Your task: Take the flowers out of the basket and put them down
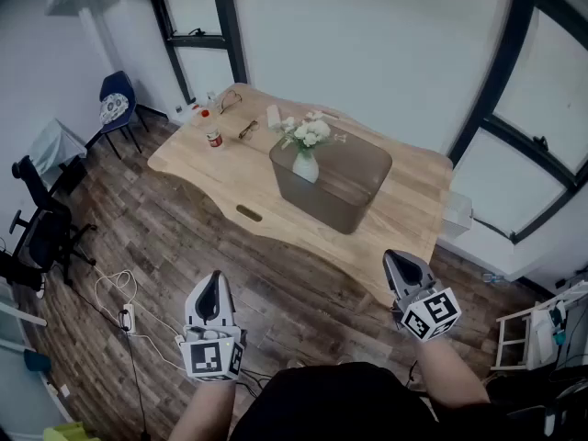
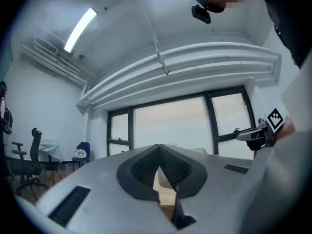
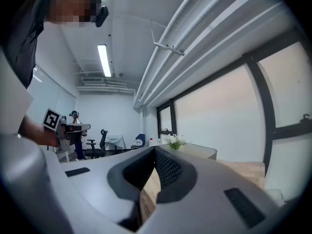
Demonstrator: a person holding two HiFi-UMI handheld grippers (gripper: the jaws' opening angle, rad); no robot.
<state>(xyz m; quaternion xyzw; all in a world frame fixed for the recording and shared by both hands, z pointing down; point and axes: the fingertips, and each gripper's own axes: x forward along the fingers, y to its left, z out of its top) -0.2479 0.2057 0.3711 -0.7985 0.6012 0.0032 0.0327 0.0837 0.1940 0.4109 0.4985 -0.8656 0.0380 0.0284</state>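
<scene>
The flowers (image 1: 306,133) stand in a white vase (image 1: 305,167) inside the basket (image 1: 354,200) on the table (image 1: 197,168), upper centre. The left claw (image 1: 215,278) and right claw (image 1: 395,260) hang low in the frame (both closed, empty), well apart from them.

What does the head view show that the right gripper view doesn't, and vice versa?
Head view only: the white vase standing inside the grey-brown rectangular basket, and white cables on the floor. Right gripper view only: the ceiling strip light, and the right gripper, fingers shut together with nothing between. Both: the white flowers, the basket and the pale wooden table.
</scene>
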